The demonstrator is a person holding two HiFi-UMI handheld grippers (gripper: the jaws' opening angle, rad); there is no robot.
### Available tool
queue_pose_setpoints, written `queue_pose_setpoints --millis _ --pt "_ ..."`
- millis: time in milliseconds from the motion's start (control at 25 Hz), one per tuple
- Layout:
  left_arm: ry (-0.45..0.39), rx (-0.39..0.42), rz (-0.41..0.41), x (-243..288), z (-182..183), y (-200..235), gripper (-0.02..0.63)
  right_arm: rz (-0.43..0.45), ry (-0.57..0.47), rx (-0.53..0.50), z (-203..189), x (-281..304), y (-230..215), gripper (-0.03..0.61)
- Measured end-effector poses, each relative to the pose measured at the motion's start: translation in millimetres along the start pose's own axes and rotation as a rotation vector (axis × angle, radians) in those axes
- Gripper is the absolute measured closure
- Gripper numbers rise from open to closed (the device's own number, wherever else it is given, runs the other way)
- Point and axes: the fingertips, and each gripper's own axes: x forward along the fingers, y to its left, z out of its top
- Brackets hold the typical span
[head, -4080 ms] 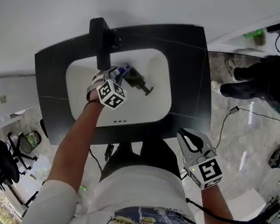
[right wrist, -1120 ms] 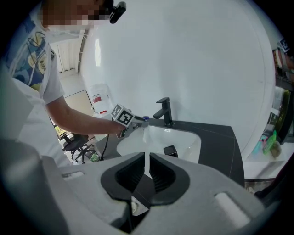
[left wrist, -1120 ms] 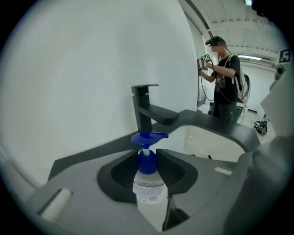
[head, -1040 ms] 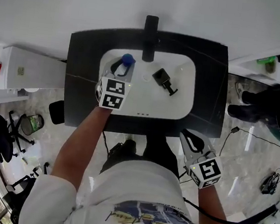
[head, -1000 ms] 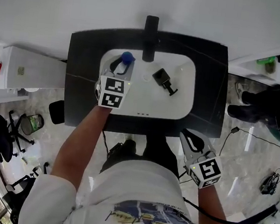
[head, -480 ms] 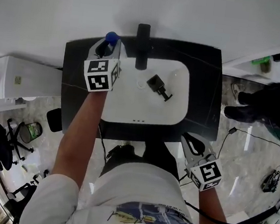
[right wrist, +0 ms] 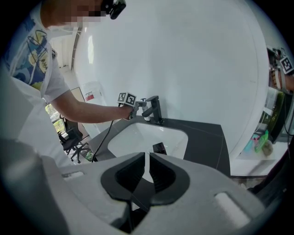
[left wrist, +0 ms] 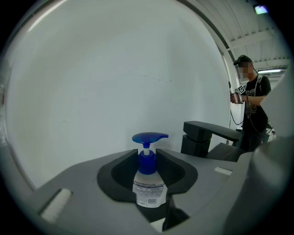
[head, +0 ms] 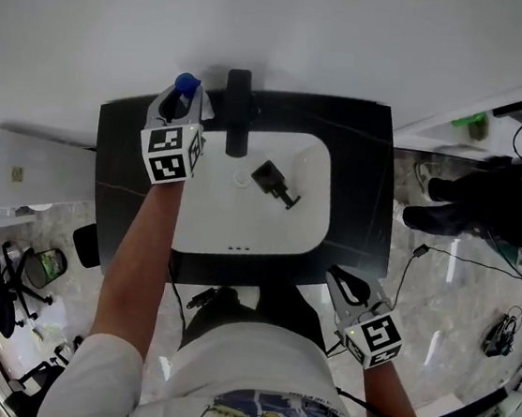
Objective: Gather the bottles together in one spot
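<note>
The left claw [head: 182, 101] grips a clear plastic pump bottle with a blue head [left wrist: 148, 186], upright at the back left corner of the black worktop [head: 358, 186], beside the black tap [head: 238, 106]. The right claw [head: 347, 285] is empty, its jaws almost together.

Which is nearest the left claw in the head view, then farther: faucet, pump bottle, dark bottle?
1. Pump bottle, held in the left claw.
2. Faucet, just to its right.
3. Dark bottle, lying in the sink.
</note>
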Motion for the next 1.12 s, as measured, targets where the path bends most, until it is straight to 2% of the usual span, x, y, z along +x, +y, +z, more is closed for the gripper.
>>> queue_pose_setpoints --millis 360,520,800,920,1120 --pt "-0.038 0.041 -0.006 -3 -2 -5 0.477 0.013 -0.009 0.0 3 5 2 0.546" --pt "-0.032 0.064 -0.016 -5 -2 -6 0.396 0.014 -0.013 0.001 4 5 5 0.546" --pt "-0.045 0.076 -0.02 -33 -4 -10 0.38 0.011 -0.03 -0.006 8 5 12 0.546" --pt "-0.012 0.088 -0.044 -58 -22 -17 0.39 0.011 -0.041 -0.005 9 5 19 0.546" --pt "0.091 0.104 -0.122 -104 -74 -47 0.408 0.0 -0.053 0.008 3 0 29 0.546"
